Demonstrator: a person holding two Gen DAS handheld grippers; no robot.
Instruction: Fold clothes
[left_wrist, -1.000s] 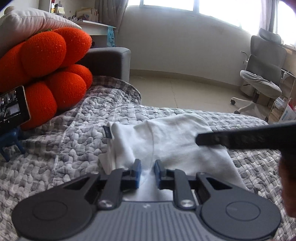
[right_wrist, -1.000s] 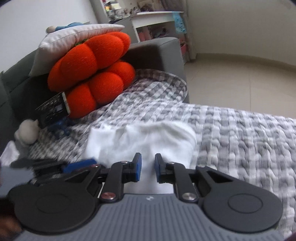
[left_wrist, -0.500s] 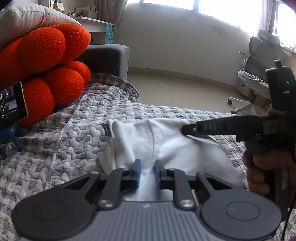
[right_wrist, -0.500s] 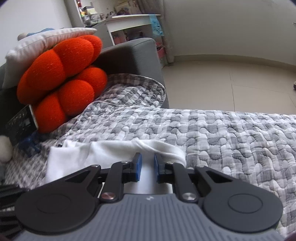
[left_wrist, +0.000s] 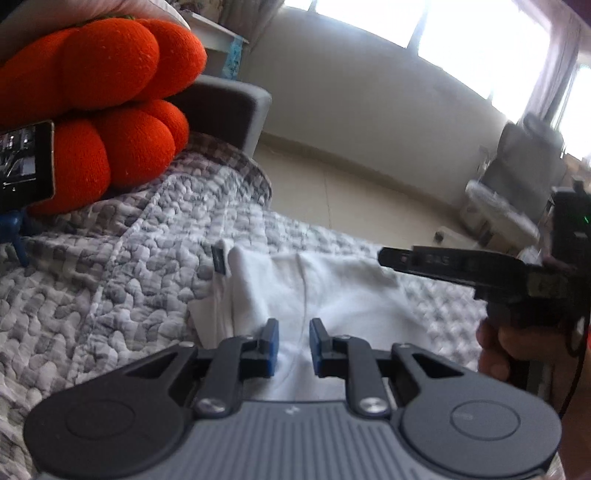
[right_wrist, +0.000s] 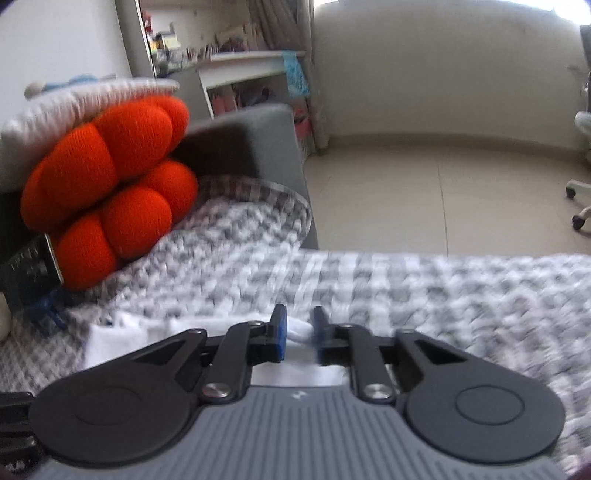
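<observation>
A white folded garment (left_wrist: 332, 291) lies flat on the grey quilted cover (left_wrist: 110, 295). My left gripper (left_wrist: 293, 328) hovers at its near edge, its blue pads a small gap apart with cloth showing through the gap and nothing pinched. My right gripper (left_wrist: 384, 254) reaches in from the right over the garment's far right corner, held by a hand (left_wrist: 509, 350). In the blurred right wrist view the right gripper (right_wrist: 298, 321) has its jaws opening, with a fold of the white garment (right_wrist: 110, 336) lying loose between the pads.
A lumpy orange cushion (left_wrist: 110, 92) under a white pillow leans on the grey sofa arm (left_wrist: 225, 107) at the left. A phone (left_wrist: 26, 162) on a blue stand sits before it. Beyond the cover are bare floor and an office chair (left_wrist: 517, 184).
The right gripper has drawn back to the right across the garment and its jaws have widened. The left gripper has rolled a little, its gap unchanged. The garment lies as before.
</observation>
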